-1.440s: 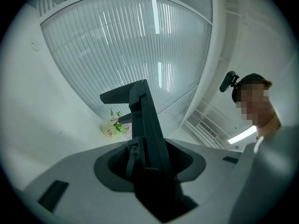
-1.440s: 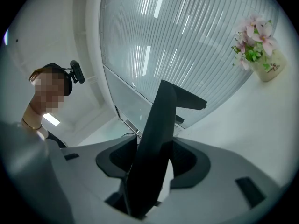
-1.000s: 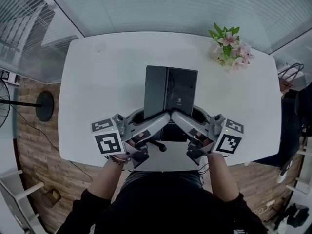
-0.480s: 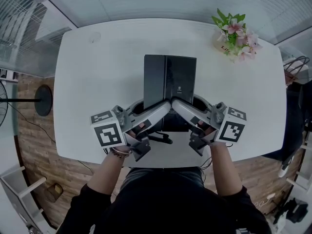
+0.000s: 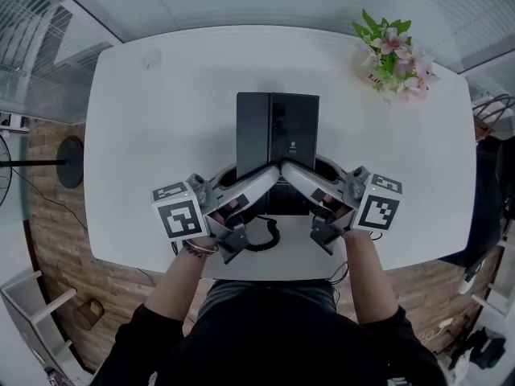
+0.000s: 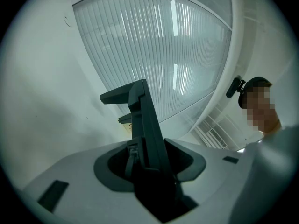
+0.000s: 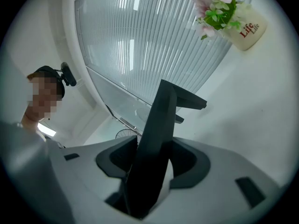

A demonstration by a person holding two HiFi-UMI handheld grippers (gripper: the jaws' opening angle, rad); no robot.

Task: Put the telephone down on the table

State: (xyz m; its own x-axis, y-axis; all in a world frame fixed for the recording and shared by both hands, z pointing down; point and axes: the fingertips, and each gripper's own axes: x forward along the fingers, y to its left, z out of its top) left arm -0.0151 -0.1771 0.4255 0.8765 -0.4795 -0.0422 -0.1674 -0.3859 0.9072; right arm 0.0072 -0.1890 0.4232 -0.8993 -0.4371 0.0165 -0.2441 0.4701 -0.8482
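Telephone (image 5: 278, 131): a flat black desk set, seen from above over the middle of the white table (image 5: 161, 135), its long sides running away from the person; whether its base touches the tabletop cannot be told. At far left, on the wooden floor beyond the table edge, stands a round black fan base (image 5: 71, 167). The left gripper (image 5: 265, 179), with its marker cube (image 5: 181, 214) toward the person, reaches in to the telephone's near edge; in the left gripper view its jaws (image 6: 149, 162) are clamped on the dark casing (image 6: 140, 120), seen edge-on. A coiled black cord (image 5: 265, 236) lies on the table between the two hands. The right gripper (image 5: 294, 177) mirrors the left, and its jaws (image 7: 149, 171) likewise pinch the casing (image 7: 163, 120). At far right, a pot of pink flowers (image 5: 394, 51) stands well apart.
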